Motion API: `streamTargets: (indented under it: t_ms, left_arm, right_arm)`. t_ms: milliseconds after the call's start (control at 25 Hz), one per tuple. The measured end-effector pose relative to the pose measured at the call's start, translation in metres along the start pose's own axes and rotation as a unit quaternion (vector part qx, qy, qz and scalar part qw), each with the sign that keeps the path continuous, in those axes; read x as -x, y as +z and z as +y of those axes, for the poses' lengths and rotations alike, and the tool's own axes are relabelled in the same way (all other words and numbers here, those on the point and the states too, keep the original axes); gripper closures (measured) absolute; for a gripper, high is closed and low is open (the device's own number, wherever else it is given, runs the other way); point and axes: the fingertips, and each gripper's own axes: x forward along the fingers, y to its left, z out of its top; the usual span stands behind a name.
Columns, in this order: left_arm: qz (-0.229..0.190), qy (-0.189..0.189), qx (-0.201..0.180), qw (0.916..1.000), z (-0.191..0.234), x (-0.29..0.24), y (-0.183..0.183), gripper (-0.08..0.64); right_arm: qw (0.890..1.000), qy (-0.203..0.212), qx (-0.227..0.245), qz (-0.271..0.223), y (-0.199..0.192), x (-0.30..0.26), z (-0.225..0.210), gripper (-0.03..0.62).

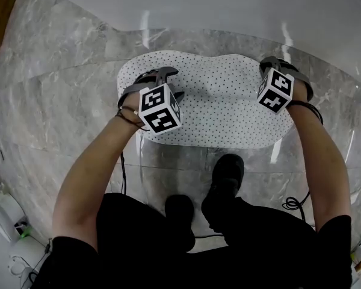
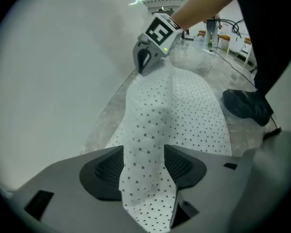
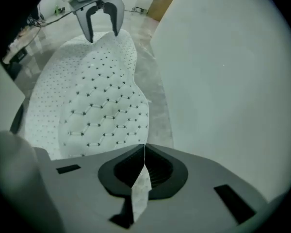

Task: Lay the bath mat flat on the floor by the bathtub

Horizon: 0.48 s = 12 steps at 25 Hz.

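Observation:
The white bath mat (image 1: 222, 101), dotted with black, lies on the grey marble floor (image 1: 60, 107) along the white bathtub (image 1: 228, 5). My left gripper (image 1: 158, 77) points down at the mat's left end. In the left gripper view a thick raised fold of the mat (image 2: 150, 130) fills the gap of the left gripper (image 2: 144, 164), whose pads press both its sides. My right gripper (image 1: 275, 65) is over the mat's right end. It is shut (image 3: 144, 165) on a thin edge of the mat (image 3: 97, 101), which rises in a hump between the two grippers.
The person's black shoes (image 1: 225, 179) stand on the floor just in front of the mat. A black cable (image 1: 295, 205) loops at the right. The tub wall (image 3: 223, 72) runs close beside both grippers. A cardboard box (image 3: 162, 4) stands beyond the mat's far end.

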Motion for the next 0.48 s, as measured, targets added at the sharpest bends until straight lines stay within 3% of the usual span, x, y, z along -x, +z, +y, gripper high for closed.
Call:
streamTargets:
  t_ms: [160, 360, 480]
  left_arm:
    - [0.033, -0.022, -0.024, 0.9989, -0.02, -0.007, -0.021, 0.302]
    - [0.07, -0.065, -0.014, 0.9953, -0.04, -0.017, -0.046, 0.302]
    - [0.086, -0.074, 0.001, 0.9935, -0.039, -0.026, -0.056, 0.302]
  right_arm:
    - [0.996, -0.082, -0.027, -0.005, 0.011, 0.001, -0.05, 0.571]
    - [0.994, -0.09, -0.065, -0.021, 0.013, -0.007, -0.052, 0.568]
    - [0.994, -0.074, -0.076, -0.04, 0.008, -0.008, -0.032, 0.47]
